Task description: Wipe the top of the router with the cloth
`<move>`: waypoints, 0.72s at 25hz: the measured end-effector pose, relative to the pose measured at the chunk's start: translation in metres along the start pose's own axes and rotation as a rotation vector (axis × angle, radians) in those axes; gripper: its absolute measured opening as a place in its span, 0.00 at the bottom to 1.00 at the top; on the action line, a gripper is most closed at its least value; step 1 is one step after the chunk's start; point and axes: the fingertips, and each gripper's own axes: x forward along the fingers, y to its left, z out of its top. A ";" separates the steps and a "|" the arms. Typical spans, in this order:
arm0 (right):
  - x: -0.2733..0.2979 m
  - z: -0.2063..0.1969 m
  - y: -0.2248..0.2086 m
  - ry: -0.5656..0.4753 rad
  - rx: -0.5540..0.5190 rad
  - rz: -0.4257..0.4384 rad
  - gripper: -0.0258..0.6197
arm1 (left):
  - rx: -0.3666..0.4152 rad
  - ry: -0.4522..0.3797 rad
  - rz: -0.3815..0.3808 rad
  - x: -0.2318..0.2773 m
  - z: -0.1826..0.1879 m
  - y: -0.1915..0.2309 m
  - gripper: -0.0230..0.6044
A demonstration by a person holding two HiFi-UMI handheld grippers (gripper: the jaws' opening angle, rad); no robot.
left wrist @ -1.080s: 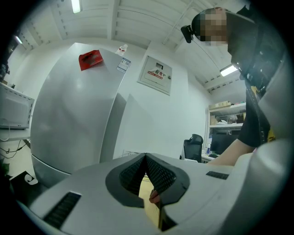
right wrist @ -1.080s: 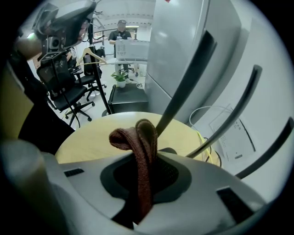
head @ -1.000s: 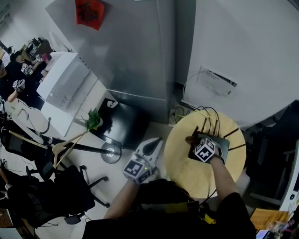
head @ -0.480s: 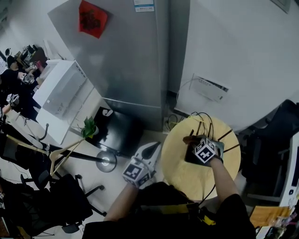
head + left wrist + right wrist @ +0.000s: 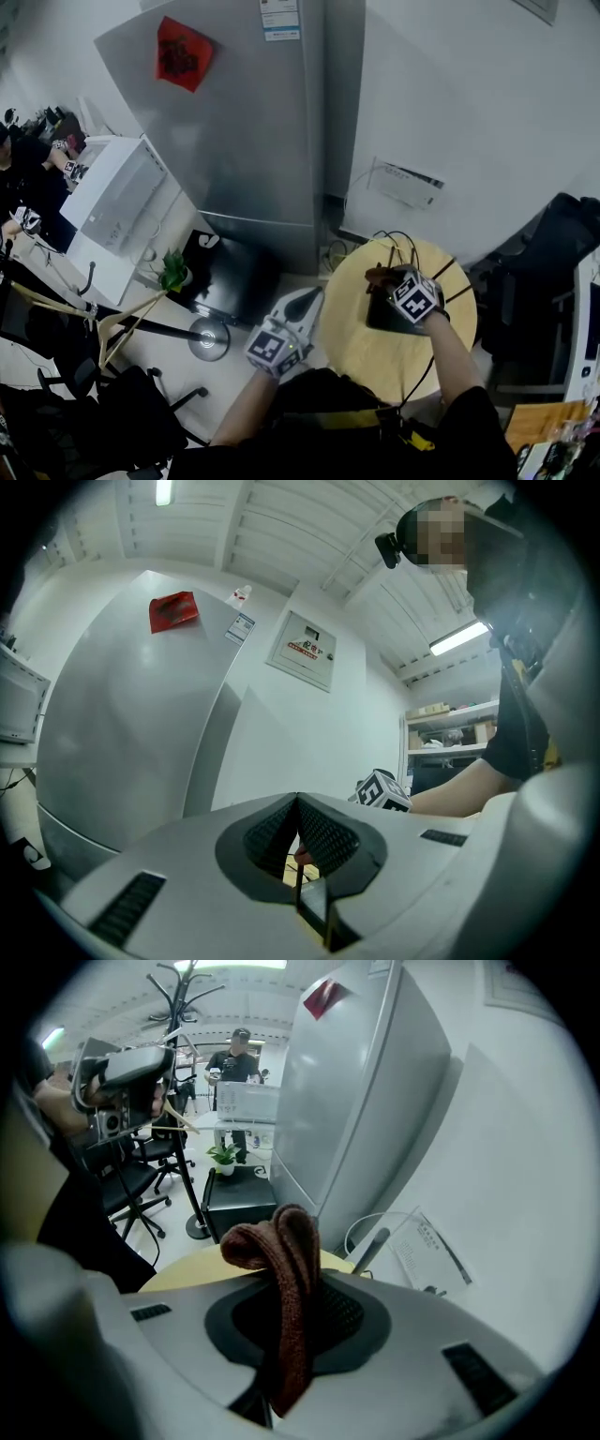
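Two jaws of your right hand-held gripper (image 5: 291, 1335) are pinching the brown knitted cloth (image 5: 281, 1269) over the flat black router (image 5: 386, 319) near the round yellow surface's (image 5: 361, 352) far edge, seemingly mid-wipe. Your left hand-held gripper (image 5: 298, 855) is idling closed and empty. Sweep across next.

The white 2-jaw left gripper (image 5: 302, 305) reaches forward from the person's bare left forearm (image 5: 246, 403). Its jaws are pressed together, with nothing between them. The white right gripper (image 5: 386, 281) sits ahead of the bare right forearm (image 5: 453, 361), well to the right of the left gripper, its marker cube (image 5: 413, 298) turned upward. Its jaws are clamped on a folded brown knitted cloth (image 5: 284, 1241), which sticks out past their tips.
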 end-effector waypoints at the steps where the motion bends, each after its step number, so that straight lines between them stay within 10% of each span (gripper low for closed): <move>1: -0.003 0.002 -0.002 -0.005 0.003 -0.005 0.14 | 0.003 -0.014 -0.008 0.002 0.002 -0.001 0.02; 18: -0.048 -0.006 -0.035 -0.120 0.169 -0.103 0.14 | -0.005 0.005 -0.101 0.024 0.006 -0.017 0.02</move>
